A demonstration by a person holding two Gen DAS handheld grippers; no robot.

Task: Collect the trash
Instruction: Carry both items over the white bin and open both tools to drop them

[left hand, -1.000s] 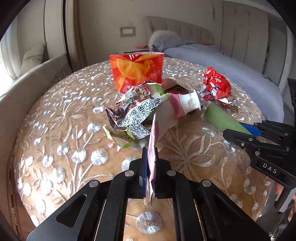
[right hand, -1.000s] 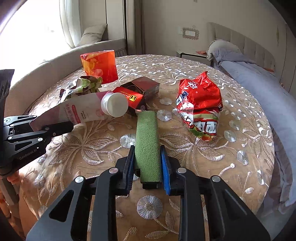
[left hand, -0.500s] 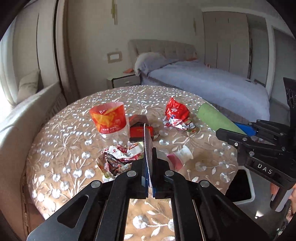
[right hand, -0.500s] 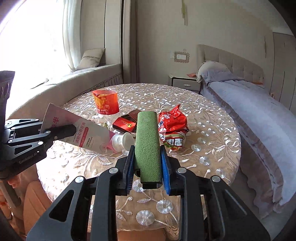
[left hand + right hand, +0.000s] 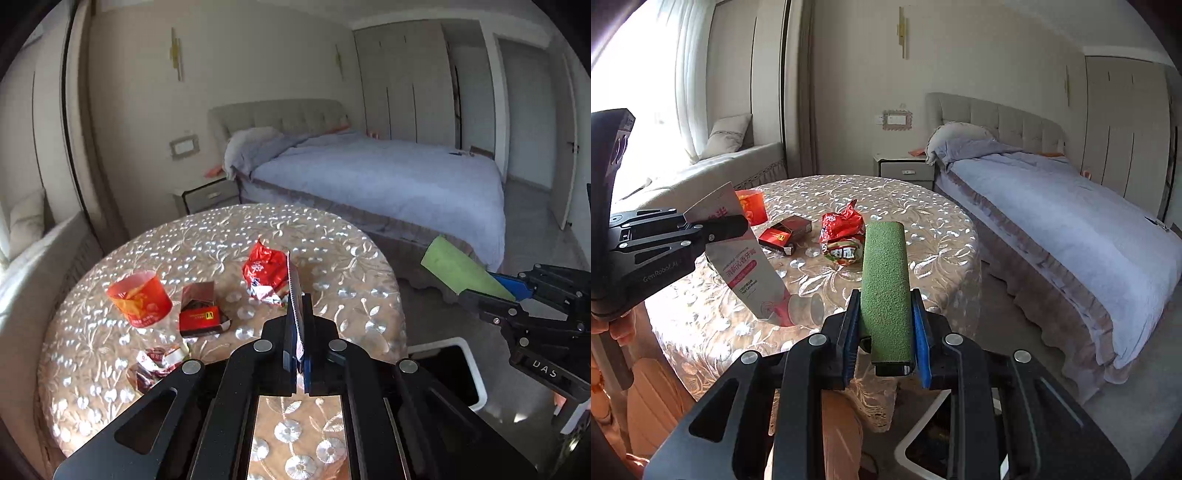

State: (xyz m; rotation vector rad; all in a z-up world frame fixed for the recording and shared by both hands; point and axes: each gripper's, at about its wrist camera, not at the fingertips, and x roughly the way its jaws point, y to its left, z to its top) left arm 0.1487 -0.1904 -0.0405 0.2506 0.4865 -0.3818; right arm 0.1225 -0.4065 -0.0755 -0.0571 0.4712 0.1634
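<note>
Both grippers have lifted back from the round lace-covered bench (image 5: 207, 236). The left gripper (image 5: 297, 347) pinches a flat white toothpaste tube (image 5: 746, 266); the right gripper (image 5: 886, 332) squeezes a green foam block (image 5: 884, 288). The tube's cap is blurry.

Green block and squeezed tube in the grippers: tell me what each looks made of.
Green block: likely sponge or scouring foam; matte, grainy, pitted surface, rounded edges. Tube: looks like soft plastic laminate with a smooth printed skin and a crimped flat tail, pinched in the left hand-held gripper; its white cap seems hard plastic.
</note>
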